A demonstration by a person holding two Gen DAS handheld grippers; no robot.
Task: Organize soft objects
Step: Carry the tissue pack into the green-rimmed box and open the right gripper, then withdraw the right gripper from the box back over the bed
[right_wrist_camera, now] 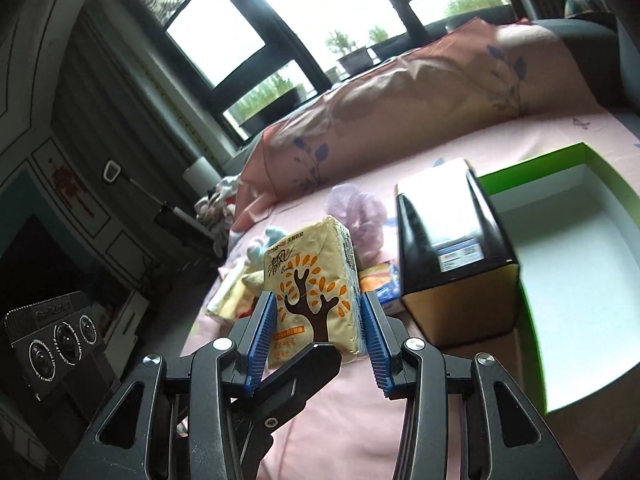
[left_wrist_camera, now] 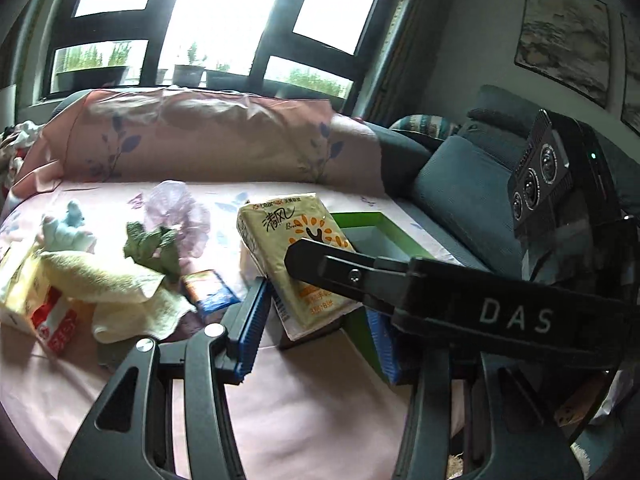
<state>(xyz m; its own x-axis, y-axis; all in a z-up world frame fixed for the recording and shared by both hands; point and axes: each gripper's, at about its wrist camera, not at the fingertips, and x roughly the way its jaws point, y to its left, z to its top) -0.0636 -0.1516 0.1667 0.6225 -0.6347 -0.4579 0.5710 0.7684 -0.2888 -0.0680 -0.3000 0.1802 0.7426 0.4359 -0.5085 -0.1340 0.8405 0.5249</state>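
Observation:
A yellow tissue pack (left_wrist_camera: 296, 256) with a tree print is held above the pink bed. My right gripper (right_wrist_camera: 320, 328) is shut on it (right_wrist_camera: 316, 288), its blue pads pressing both sides. My left gripper (left_wrist_camera: 316, 320) is open around the same pack, and the right gripper's black finger (left_wrist_camera: 360, 276) crosses in front of it. The green box (right_wrist_camera: 592, 264) with a white inside lies open to the right. A cream towel (left_wrist_camera: 116, 284), a green cloth (left_wrist_camera: 152, 244), a pale blue soft toy (left_wrist_camera: 64, 228) and a purple mesh pouf (left_wrist_camera: 176, 208) lie to the left.
A black box (right_wrist_camera: 452, 236) stands beside the green box. Another tissue pack (left_wrist_camera: 24, 288) and a small blue-orange packet (left_wrist_camera: 212, 288) lie on the pink sheet (left_wrist_camera: 304, 400). A pink pillow (left_wrist_camera: 208, 140) lies at the back. A grey sofa cushion (left_wrist_camera: 460, 196) is at the right.

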